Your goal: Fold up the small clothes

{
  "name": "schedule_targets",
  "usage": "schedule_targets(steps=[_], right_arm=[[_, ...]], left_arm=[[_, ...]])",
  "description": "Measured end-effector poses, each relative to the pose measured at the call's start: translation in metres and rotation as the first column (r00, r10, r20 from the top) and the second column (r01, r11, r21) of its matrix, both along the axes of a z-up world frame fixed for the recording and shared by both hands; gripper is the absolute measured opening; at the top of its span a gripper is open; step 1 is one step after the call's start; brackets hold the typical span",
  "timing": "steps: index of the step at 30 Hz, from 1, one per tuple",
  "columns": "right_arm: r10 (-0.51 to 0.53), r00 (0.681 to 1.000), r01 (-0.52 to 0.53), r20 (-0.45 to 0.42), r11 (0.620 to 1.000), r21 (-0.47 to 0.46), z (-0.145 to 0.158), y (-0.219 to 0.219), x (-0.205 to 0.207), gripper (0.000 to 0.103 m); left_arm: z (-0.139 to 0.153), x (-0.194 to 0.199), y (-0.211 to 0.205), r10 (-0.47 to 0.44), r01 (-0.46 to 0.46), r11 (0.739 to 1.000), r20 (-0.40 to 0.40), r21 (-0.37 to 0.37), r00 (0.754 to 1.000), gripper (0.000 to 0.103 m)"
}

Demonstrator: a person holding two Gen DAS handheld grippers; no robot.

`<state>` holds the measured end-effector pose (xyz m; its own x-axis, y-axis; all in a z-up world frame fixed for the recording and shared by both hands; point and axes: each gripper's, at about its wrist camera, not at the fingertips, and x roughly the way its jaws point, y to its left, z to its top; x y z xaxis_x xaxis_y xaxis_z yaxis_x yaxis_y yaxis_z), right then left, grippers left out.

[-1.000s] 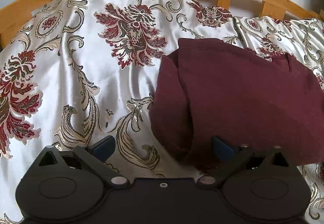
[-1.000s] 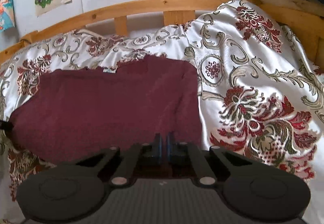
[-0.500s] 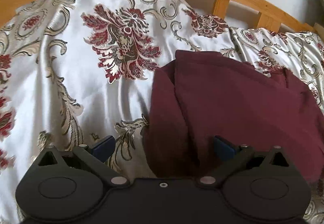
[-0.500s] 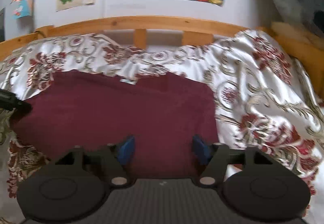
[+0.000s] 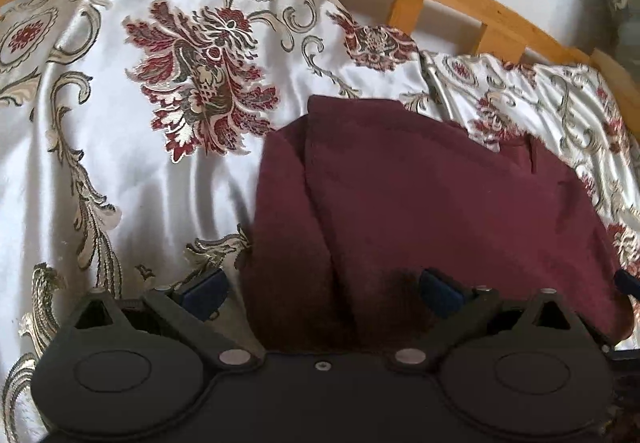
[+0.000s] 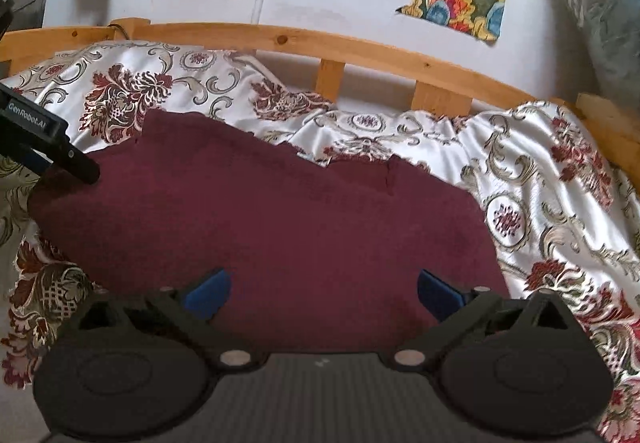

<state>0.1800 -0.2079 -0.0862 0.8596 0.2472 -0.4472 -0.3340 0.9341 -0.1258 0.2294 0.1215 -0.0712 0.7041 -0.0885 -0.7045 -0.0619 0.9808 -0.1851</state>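
Garment (image 6: 280,227), maroon, lies folded on the satin bedspread (image 5: 120,163), left tool (image 5: 320,293) spread, right tool (image 6: 322,293) just opened with nothing pinched; slick satin could let the fold slide apart.

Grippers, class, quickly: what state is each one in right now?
Left gripper: open, holding nothing, astride the maroon garment's near edge.
Right gripper: open, jaws have just been opening, garment below, not gripped.
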Motion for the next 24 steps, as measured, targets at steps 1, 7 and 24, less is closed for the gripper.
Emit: schedule_targets(steps=[1, 7, 24], right_arm=[[0.002, 1.000, -0.002, -0.004, 1.000, 0.007, -0.001, -0.001, 0.000, 0.103], [0.003, 1.000, -0.003, -0.009, 1.000, 0.012, -0.005, -0.003, -0.002, 0.103], [0.000, 0.999, 0.003, -0.053, 0.998, 0.058, -0.010, -0.007, 0.001, 0.103]], left_arm=[[-0.002, 0.001, -0.001, -0.002, 0.002, 1.000, -0.008, 0.010, 1.000, 0.102], [-0.011, 0.007, 0.001, 0.000, 0.001, 1.000, -0.047, 0.020, 0.999, 0.102], [-0.005, 0.008, 0.005, -0.009, 0.007, 1.000, -0.087, -0.021, 0.996, 0.058]])
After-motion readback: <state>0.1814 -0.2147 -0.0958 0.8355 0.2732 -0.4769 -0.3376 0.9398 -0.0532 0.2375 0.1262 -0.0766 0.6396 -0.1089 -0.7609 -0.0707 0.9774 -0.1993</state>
